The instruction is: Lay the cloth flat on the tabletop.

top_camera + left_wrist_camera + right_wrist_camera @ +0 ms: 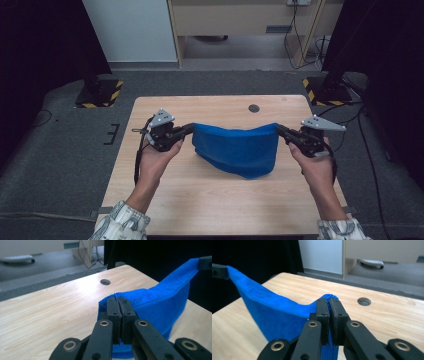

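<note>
High view overhead – gripper views close, perhaps level; shared table (165, 200)

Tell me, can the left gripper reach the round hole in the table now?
Probably not: the left gripper is shut on a corner of the blue cloth, stretched to the right gripper. The hole lies uncovered.

Cloth corners: pinched out of sight inside the closed left tongs (119, 305) and right tongs (329, 305).
Blue cloth (237, 148), lower edge: cut off by the bottom of both gripper views.
Bench (210, 200), near edge: cut off at the bottom of the high view.
Sleeves (120, 224): cropped at the same edge.
White object on the floor (17, 258): too blurred to identify.
</note>
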